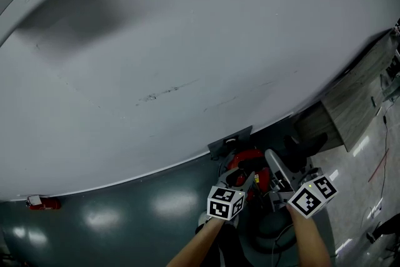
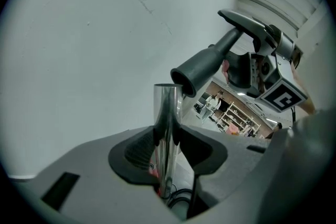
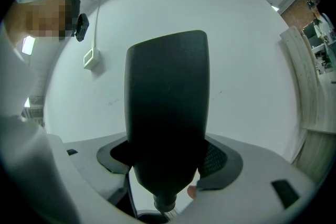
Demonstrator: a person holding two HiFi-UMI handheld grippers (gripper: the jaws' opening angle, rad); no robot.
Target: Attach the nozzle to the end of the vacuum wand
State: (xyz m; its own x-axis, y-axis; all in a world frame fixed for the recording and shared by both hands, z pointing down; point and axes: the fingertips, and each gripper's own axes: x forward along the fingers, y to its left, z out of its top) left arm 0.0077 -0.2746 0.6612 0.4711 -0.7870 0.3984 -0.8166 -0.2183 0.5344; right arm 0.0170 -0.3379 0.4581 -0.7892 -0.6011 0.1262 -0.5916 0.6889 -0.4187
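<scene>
Two grips, both loaded. Left gripper [image 2: 167, 140] is clamped on the wand [image 2: 167, 110], a mirror-bright, thin metal tube standing upright. Right gripper [image 3: 168, 165] is clamped on the nozzle [image 3: 167, 107], matte dark plastic, broad and flat. The nozzle's round open end sits at 1 o'clock of the wand's tip.

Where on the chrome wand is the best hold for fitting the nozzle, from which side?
Grip the wand on its shaft below the open end, squeezing across it from the side. It is a smooth round tube, so a bare tip should let the nozzle slide on.
</scene>
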